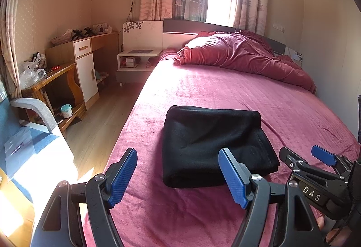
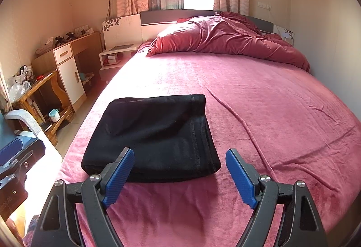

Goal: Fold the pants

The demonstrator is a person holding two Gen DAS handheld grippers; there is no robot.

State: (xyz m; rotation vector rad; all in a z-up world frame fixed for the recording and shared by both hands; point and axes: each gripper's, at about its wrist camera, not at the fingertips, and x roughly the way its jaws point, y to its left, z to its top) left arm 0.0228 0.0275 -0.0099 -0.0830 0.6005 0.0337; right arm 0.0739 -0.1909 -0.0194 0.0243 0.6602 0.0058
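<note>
The black knit pants (image 1: 216,145), already folded into a thick, roughly rectangular bundle, lie flat on the magenta fleece bed cover (image 1: 225,89) just ahead of both grippers. From the left gripper (image 1: 178,177) the bundle sits straight ahead and slightly toward its right finger, whose blue pad overlaps the bundle's near right corner in that view; whether it touches the cloth cannot be told. From the right gripper (image 2: 180,177) the pants (image 2: 153,136) lie ahead and off to its left, its left finger overlapping the near folded edge and its right finger over bare bed cover (image 2: 270,100). The bundle's longer side runs away from the grippers toward the crumpled red quilt (image 2: 225,39) at the headboard, with the stitched hems stacked along the edge nearer the right gripper and the rounded fold at the near end.

Both grippers stand wide apart and hold nothing. The right gripper (image 1: 320,156) also shows at the right edge of the left wrist view, beside the bundle and clear of it.

Judging by the compact stack, the folding looks finished or nearly so. Either gripper is close, but any last tidying of the hem edge would fall to the right one.
</note>
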